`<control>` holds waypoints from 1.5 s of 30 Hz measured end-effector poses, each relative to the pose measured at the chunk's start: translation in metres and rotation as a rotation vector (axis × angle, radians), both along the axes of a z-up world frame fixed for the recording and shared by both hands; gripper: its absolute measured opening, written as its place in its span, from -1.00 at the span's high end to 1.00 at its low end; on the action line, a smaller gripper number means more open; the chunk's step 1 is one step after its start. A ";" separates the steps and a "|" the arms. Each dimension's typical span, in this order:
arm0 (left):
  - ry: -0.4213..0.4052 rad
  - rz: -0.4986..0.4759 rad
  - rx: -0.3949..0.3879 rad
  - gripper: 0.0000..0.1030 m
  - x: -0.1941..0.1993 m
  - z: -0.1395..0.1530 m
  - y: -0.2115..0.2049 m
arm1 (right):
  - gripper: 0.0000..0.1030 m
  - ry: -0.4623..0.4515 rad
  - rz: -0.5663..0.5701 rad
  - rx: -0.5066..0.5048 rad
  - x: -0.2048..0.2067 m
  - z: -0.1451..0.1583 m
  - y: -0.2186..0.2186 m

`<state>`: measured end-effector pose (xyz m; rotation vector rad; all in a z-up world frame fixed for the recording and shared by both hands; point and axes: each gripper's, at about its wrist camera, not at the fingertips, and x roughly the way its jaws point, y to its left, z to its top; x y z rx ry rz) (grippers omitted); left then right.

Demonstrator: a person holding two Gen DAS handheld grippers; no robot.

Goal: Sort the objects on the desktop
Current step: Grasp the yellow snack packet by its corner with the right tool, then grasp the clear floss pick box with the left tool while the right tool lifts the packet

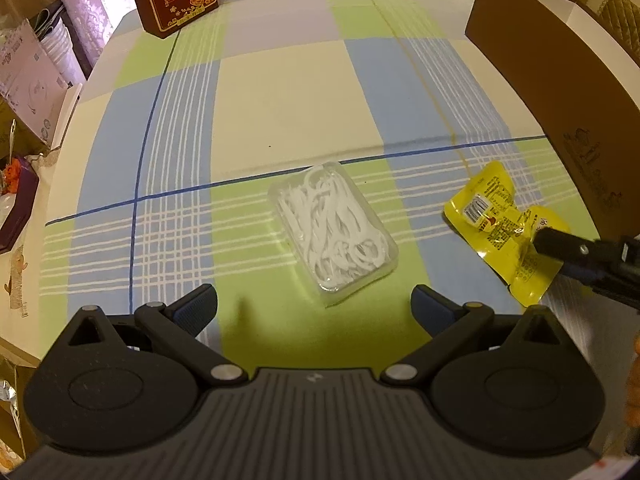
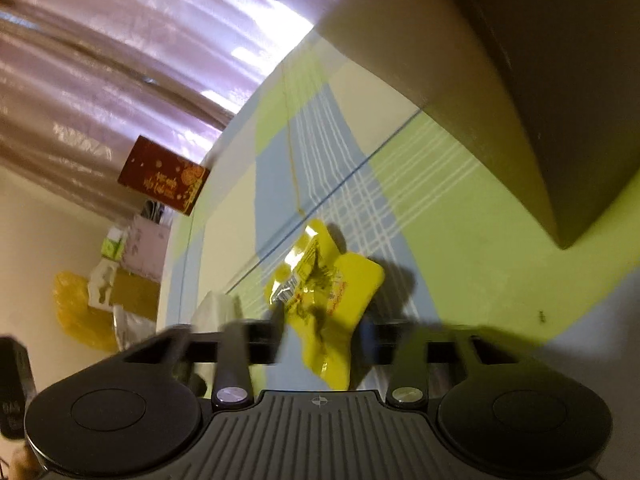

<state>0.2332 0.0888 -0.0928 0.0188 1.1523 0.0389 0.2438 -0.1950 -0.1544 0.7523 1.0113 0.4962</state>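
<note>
Two right fingers tight on yellow packet, checked tablecloth below.

Left gripper: jaws wide apart, nothing between them, blue-padded fingers splayed toward 10 and 2 o'clock, pointing steeply down at the table. Body fills the bottom of its own view, level, no blur.

Right gripper: rolled hard, its view tilted and fingers motion-blurred. Jaws pinched on the yellow packet, which is crumpled between the pads; it points down at a shallow angle. In the left view its dark fingers come in from 3 o'clock, tip on the packet's near end. A sliver of the person's hand shows at 4 o'clock, behind that gripper.
</note>
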 end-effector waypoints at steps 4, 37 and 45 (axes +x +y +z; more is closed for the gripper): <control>-0.003 0.006 0.005 -0.97 -0.002 0.002 0.001 | 1.00 0.006 -0.018 0.038 -0.001 0.007 -0.006; -0.046 0.003 0.034 -0.90 0.048 -0.021 -0.012 | 1.00 -0.296 -0.203 0.058 0.006 0.134 -0.077; -0.045 -0.005 0.014 -0.59 0.051 -0.036 -0.012 | 1.00 -0.284 -0.257 0.036 0.006 0.132 -0.105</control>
